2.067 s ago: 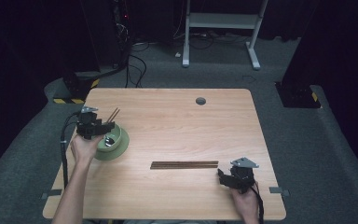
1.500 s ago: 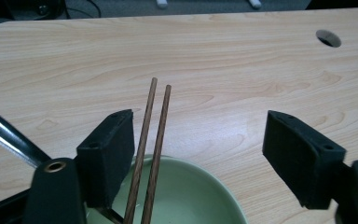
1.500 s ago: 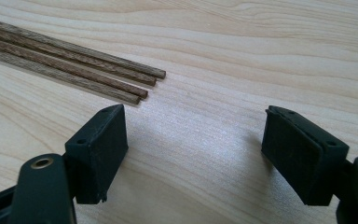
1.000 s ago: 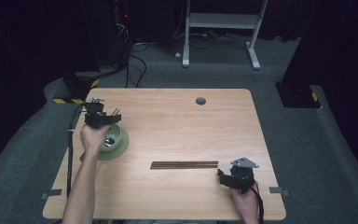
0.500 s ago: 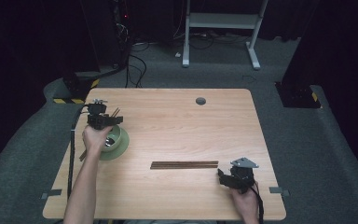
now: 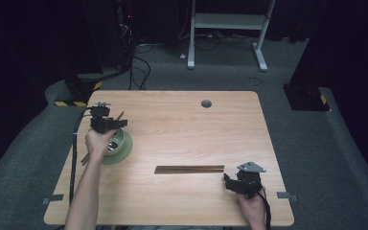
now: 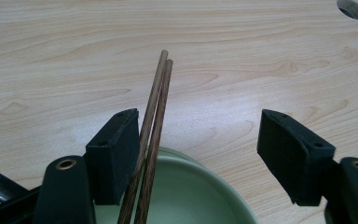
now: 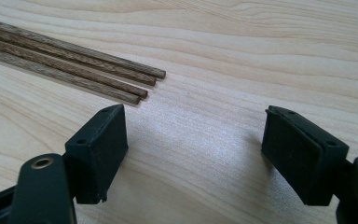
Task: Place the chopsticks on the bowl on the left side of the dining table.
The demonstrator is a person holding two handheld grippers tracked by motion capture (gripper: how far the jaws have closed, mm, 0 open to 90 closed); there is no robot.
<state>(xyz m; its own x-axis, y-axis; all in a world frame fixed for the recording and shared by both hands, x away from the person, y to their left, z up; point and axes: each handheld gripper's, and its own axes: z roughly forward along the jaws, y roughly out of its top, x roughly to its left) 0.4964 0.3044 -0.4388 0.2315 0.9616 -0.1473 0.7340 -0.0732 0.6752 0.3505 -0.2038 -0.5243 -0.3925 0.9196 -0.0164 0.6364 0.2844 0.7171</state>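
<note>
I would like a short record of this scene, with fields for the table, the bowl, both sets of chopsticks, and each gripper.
table: light wood, round hole near far edge
bowl: green, at table's left
chopsticks on bowl: pair lying across the bowl, beside one jaw
chopsticks on table: bundle lying flat, mid-table
left gripper: open, over the bowl
right gripper: open, just off the bundle's near ends

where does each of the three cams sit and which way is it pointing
High view: above the person's side, looking forward and down on the table; both forearms enter from below.
Left gripper view: on the left gripper, over the green bowl; open jaws.
Right gripper view: on the right gripper, facing the table.
Shared: the lying chopsticks.
</note>
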